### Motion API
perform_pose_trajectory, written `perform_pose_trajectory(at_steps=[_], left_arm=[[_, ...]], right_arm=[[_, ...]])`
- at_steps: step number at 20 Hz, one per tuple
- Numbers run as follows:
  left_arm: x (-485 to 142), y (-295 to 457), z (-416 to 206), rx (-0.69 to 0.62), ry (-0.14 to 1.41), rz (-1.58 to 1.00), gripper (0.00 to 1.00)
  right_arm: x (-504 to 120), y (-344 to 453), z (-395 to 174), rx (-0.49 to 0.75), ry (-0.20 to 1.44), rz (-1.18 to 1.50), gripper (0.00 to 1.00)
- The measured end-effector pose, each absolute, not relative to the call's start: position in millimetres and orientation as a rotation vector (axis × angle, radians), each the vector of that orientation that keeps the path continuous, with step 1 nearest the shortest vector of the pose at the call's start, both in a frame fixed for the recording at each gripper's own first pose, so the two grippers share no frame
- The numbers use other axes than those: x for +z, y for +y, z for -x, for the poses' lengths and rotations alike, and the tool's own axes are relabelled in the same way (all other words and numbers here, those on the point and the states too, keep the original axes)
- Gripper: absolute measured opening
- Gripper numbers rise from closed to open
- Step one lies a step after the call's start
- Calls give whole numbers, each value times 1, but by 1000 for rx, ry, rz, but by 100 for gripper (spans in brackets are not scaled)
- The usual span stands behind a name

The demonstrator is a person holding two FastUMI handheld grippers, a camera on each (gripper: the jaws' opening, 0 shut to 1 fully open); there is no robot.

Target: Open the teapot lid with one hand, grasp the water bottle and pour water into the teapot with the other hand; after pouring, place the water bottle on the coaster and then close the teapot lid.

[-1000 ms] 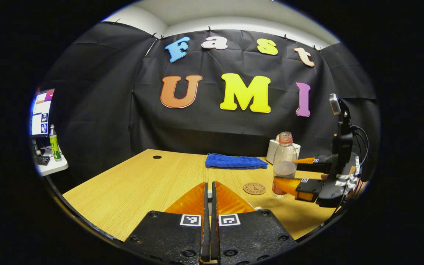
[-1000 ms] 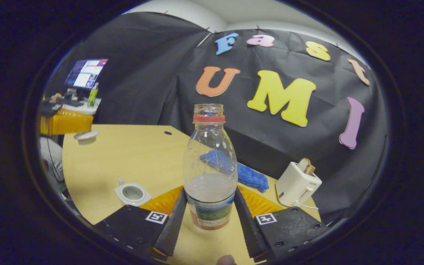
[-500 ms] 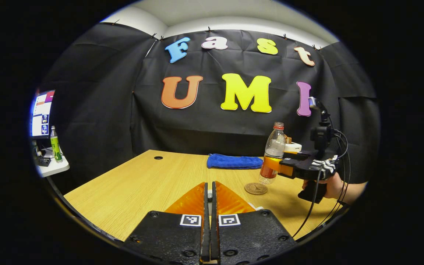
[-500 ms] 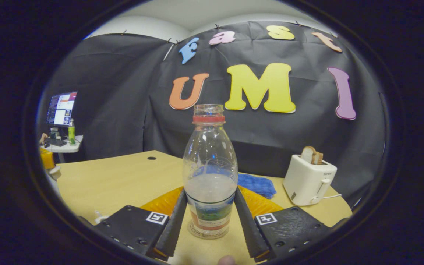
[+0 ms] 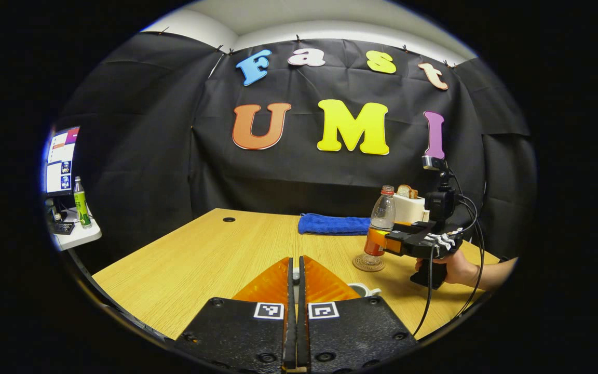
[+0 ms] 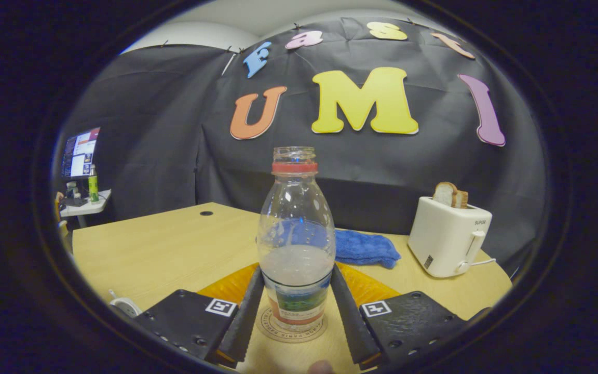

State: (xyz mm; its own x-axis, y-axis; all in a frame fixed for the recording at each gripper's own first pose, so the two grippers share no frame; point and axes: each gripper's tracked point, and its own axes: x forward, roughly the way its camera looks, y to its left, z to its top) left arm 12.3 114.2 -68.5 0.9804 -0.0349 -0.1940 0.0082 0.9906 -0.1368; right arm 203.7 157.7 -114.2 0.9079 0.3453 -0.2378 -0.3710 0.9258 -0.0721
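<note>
Your right gripper (image 6: 295,311) has just lowered the water bottle (image 6: 296,244), still clamped between its jaws, onto the coaster (image 6: 291,328). Release next. Your left gripper (image 5: 294,275) stays clenched empty; teapot (image 5: 362,290) just beyond.

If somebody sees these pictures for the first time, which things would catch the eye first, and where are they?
First, the clear water bottle, upright on the round coaster at the near edge of the wooden table, with the right gripper shut on its lower part. Behind it lies a blue towel, and to the right stands a white toaster with bread in it.
</note>
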Motion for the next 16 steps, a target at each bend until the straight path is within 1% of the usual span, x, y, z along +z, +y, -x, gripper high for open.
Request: perform_pose_trajectory(at_steps=[6,8,9,11,12,15,16], left_arm=[[-68,115,-12,-24,200,133,3],[-69,116,-12,-19,200,134,3],[-68,116,-12,-17,199,133,3],[-67,116,-11,-15,193,136,3],[-66,115,-12,-15,192,139,3],[-65,100,-12,-36,186,148,3],[-65,93,-13,-49,186,147,3]], right_arm=[[-118,158,-205,361,227,114,76],[-116,157,-205,355,223,115,80],[-118,156,-204,354,228,113,82],[-119,155,-200,356,242,104,90],[-118,153,-193,359,253,91,98],[-115,143,-161,380,285,35,99],[-111,135,-149,380,283,29,97]])
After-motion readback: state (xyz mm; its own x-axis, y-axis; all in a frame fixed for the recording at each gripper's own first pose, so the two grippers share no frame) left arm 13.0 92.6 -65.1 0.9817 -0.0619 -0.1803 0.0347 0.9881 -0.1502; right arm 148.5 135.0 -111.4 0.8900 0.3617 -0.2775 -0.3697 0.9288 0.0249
